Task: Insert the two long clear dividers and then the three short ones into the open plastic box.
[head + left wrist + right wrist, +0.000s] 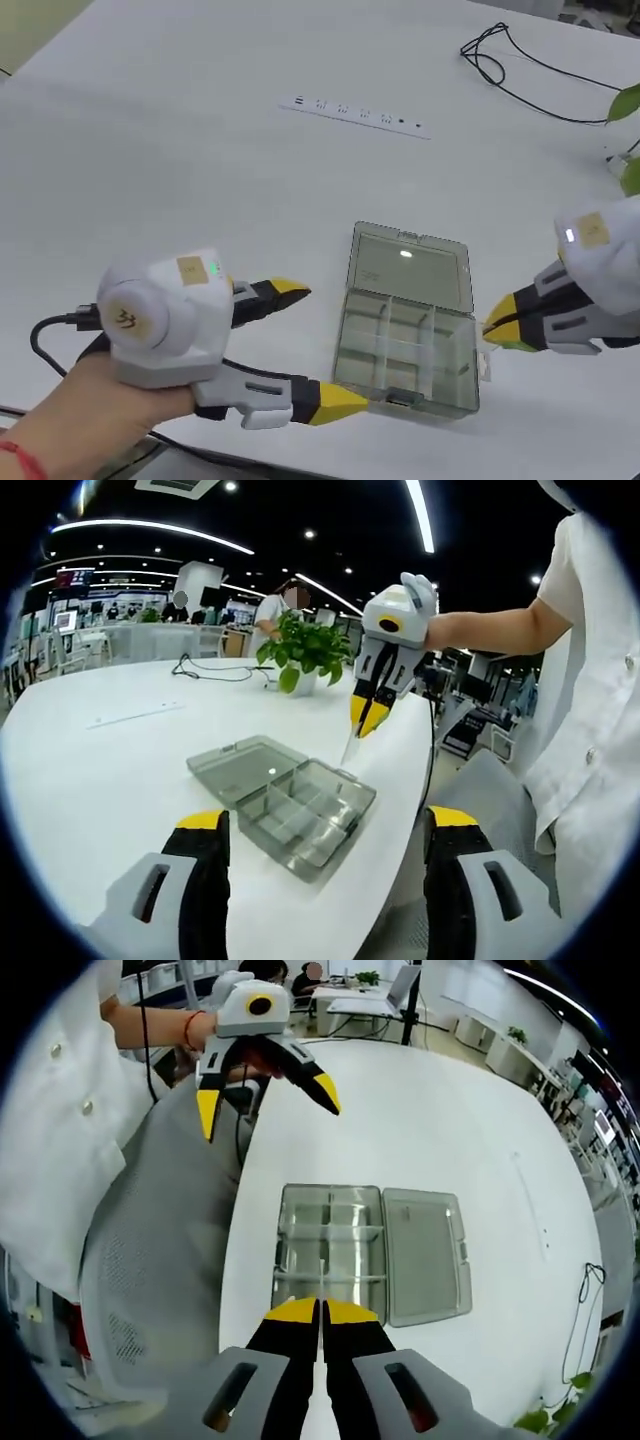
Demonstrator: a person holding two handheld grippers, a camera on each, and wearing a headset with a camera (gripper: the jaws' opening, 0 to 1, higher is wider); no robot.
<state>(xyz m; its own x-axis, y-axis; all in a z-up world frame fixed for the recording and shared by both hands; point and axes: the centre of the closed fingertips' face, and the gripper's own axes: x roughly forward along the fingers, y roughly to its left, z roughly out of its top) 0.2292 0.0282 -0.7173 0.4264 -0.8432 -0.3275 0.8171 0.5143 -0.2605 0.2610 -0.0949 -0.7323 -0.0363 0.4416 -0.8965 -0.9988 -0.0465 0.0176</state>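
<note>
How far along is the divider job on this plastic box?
Several clear dividers already stand in the open box, splitting it into compartments; the exact count is unclear. The right gripper is shut on a thin clear piece, probably another divider, by the box's edge. The left gripper is open, empty. Seating that piece remains.

Clear glossy plastic box [408,345] — smooth matt white table [200,150]

White table [180,170]; bears open box [410,265]; power strip [355,113]; cable [463,48]
</note>
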